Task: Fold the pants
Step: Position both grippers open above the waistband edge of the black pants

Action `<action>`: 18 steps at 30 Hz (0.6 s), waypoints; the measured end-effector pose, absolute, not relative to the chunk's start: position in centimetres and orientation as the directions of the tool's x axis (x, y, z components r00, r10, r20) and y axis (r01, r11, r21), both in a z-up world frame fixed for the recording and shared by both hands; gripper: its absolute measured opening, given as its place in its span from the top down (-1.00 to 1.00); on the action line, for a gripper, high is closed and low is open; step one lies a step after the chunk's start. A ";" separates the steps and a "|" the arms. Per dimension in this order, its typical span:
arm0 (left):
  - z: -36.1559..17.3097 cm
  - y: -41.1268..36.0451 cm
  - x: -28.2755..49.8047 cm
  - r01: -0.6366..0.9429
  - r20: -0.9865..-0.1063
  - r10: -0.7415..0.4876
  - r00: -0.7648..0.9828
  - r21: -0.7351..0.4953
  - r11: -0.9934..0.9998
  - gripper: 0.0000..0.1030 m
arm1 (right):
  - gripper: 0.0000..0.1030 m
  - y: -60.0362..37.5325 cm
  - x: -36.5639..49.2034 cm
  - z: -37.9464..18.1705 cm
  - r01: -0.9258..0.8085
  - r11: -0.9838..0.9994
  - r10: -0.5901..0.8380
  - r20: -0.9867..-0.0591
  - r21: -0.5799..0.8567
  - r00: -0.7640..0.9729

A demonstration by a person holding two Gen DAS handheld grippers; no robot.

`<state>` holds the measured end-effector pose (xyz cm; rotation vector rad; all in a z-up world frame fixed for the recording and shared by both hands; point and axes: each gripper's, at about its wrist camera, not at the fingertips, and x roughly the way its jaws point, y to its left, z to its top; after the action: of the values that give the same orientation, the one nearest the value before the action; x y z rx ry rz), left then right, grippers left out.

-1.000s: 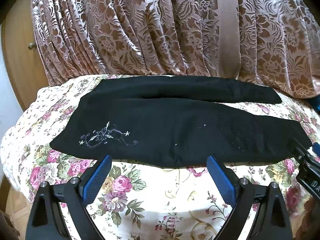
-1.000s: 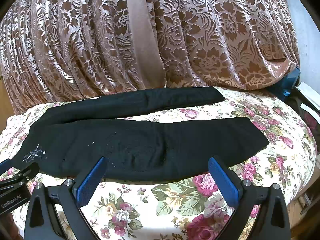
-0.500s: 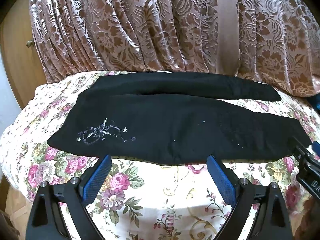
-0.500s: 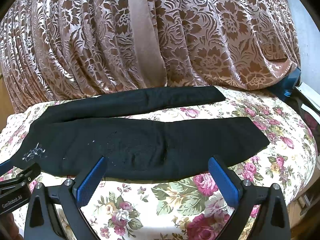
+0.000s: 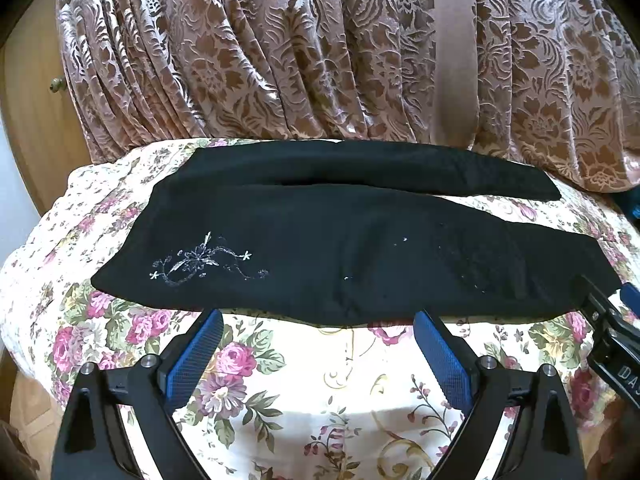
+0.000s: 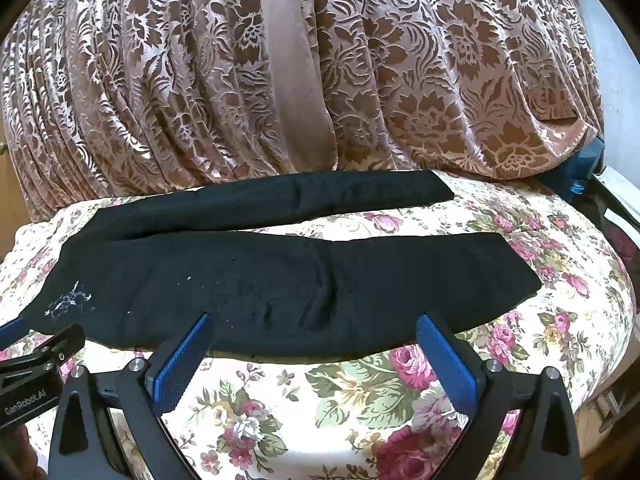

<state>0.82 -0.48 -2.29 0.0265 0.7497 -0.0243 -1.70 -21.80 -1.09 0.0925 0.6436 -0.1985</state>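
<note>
Here, in the left wrist view, the left gripper (image 5: 318, 344) hangs with its blue pads spread wide and nothing between them, just short of the near hem of the pants (image 5: 320, 256). The pants lie flat across the bedspread (image 5: 320, 380), waist end with the white embroidery (image 5: 200, 260) to the left, legs running right. The far leg lies apart from the near one, close under the curtain (image 5: 280, 60). At the right edge the right gripper's body shows near the cuff of the near leg; whether it touches the cloth is hard to say through the fisheye bend. Against a second ago, the pants sit slightly higher in this view and the embroidery has slid a little left, so the gripper has drawn back or tipped a touch; the cloth itself has not moved.

In the right wrist view, the right gripper (image 6: 312, 344) also stands wide apart and empty, its pads just before the near hem at about mid-leg. The picture barely differs from the earlier one. I judge that no fold has begun: the legs are not yet stacked, both grippers are poised, and the likely first step is bringing one leg onto the other.
</note>
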 end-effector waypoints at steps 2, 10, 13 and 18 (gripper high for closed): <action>-2.3 -0.4 0.8 0.035 -0.684 -0.016 0.730 0.014 0.999 -0.87 | -1.00 -21.8 -1.7 -1.1 0.212 0.977 -0.155 -0.604 0.024 0.782; -2.4 -0.5 0.9 0.034 -0.690 -0.019 0.724 0.009 0.999 -0.87 | -1.00 -21.8 -1.6 -1.2 0.209 0.978 -0.151 -0.606 0.025 0.781; -2.5 -0.5 1.0 0.031 -0.693 -0.016 0.721 0.009 0.999 -0.87 | -1.00 -21.8 -1.7 -1.2 0.207 0.978 -0.150 -0.606 0.025 0.781; -2.7 -0.5 1.1 0.034 -0.699 -0.021 0.715 0.005 0.999 -0.87 | -1.00 -21.8 -1.7 -1.2 0.207 0.978 -0.150 -0.606 0.025 0.781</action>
<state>1.06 -0.50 -2.67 0.0176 0.7740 -0.0307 -1.74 -21.82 -1.21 0.0922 0.6466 -0.1929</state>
